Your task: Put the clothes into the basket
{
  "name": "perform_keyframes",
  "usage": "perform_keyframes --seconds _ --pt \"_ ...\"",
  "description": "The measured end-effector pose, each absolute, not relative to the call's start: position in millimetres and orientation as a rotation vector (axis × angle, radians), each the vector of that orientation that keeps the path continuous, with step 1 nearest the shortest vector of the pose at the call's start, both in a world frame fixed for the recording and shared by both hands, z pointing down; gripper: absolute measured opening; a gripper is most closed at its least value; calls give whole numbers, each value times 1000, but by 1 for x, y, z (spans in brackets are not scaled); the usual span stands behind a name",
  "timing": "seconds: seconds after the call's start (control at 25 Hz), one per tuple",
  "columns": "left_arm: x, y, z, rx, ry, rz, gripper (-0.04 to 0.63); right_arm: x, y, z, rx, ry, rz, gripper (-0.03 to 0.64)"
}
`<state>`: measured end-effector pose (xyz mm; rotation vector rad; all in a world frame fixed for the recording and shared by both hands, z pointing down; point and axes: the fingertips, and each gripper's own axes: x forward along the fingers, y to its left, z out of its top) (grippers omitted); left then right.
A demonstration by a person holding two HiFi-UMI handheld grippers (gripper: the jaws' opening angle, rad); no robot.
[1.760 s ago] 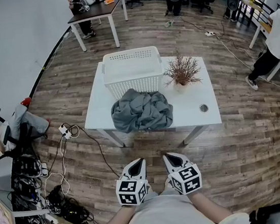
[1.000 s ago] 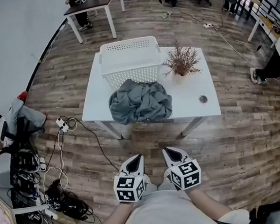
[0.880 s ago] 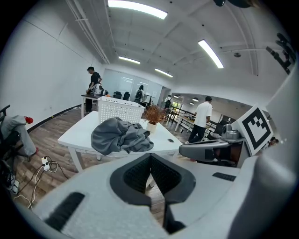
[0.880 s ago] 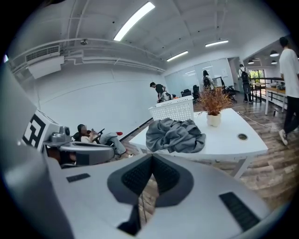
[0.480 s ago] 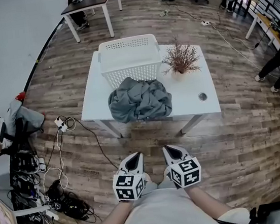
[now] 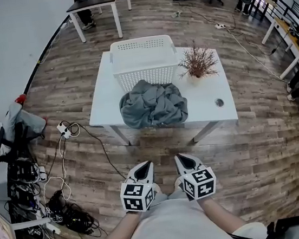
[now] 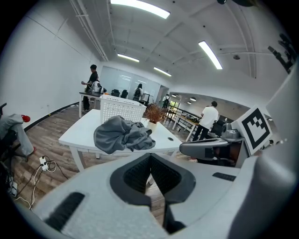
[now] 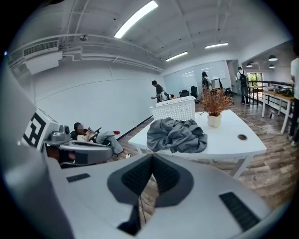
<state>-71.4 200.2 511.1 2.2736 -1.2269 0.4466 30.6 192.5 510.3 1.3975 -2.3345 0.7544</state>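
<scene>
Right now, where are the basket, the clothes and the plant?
basket point(image 6: 133, 78), head view, on its perforated front wall.
clothes point(image 6: 153, 105), head view, on the middle of the grey heap.
plant point(image 6: 198, 60), head view, on its dry twigs.

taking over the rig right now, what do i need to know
Tools: left tool and right tool both shut, empty, held near the body, short of the table.
Things: grey clothes heaped on the table, in front of the white basket.
Done: nothing; the basket looks empty.
Left: step up, grip the clothes, drop them in the basket.
</scene>
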Motion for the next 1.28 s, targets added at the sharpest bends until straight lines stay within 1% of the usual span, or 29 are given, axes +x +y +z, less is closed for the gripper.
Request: perform_keyframes --seconds 0.28,0.6,0.76,1.12,1.28 --pt "-93 201 517 2276 -1222 471 12 5 199 516 1381 -2339 770 15" --pt "-86 174 527 2259 -1197 482 12 12 173 534 1381 -2319 835 15" --pt "-83 142 529 2239 -1228 487 12 14 137 542 1340 -2331 847 15" --pt "-58 33 517 2226 -1300 455 12 38 22 527 1266 -2388 769 15" --pt "-49 4 515 2212 -1326 440 12 47 -7 524 1242 -2401 744 15"
